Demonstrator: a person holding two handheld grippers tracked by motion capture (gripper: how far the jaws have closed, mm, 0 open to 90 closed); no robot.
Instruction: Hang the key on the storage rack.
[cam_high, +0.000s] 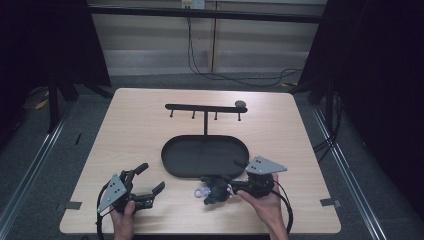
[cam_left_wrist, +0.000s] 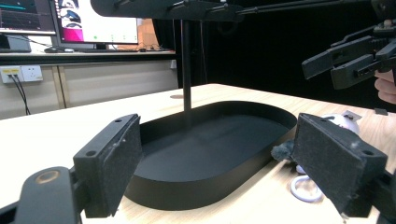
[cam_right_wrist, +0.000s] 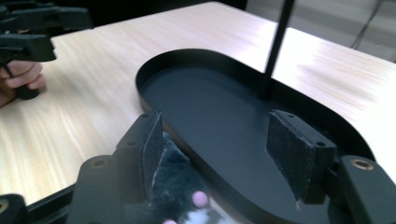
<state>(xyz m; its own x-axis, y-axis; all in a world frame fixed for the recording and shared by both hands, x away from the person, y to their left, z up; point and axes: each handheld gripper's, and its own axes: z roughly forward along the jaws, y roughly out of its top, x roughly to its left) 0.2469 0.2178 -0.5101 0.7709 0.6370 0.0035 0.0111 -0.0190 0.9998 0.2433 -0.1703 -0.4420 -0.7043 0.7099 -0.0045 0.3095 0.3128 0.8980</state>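
Light wood is showing across the table (cam_high: 140, 125), which is being flanked by dark curtains and backed by grey floor and a pale wall with cables. Monitors (cam_left_wrist: 70, 21) are being seen beyond the table in the left gripper view. A black oval tray (cam_high: 176, 150) with a hook stand (cam_high: 205, 109) is being used as landmark. Near its front left, the left gripper (cam_high: 150, 180) is being held with jaws wide and empty. At its front right rim, a furry keyring toy (cam_high: 210, 192) is lying between the right gripper's (cam_right_wrist: 219, 158) wide jaws, one pad touching its fur.
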